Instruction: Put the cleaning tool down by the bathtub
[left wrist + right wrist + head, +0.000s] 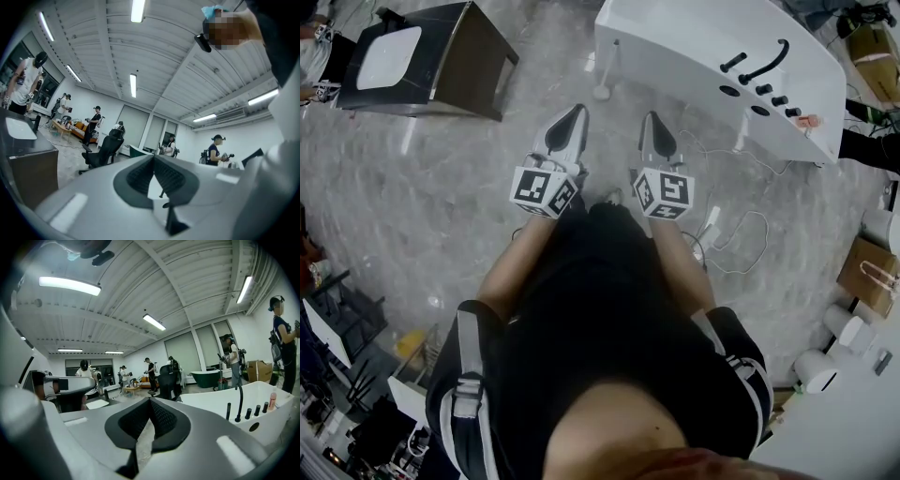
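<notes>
Close below, past the person's black shirt (609,309), left tongs (574,114) and right tongs (652,120) are clenched empty above the floor (441,187), near the white bathtub (675,47).

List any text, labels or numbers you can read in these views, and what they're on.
None readable in any view.
On the left gripper and right gripper: black-and-white marker squares only, no letters.
On the pink bottle on the bathtub rim: label too small to read.
On the cardboard box: print, if any, too blurred.
</notes>
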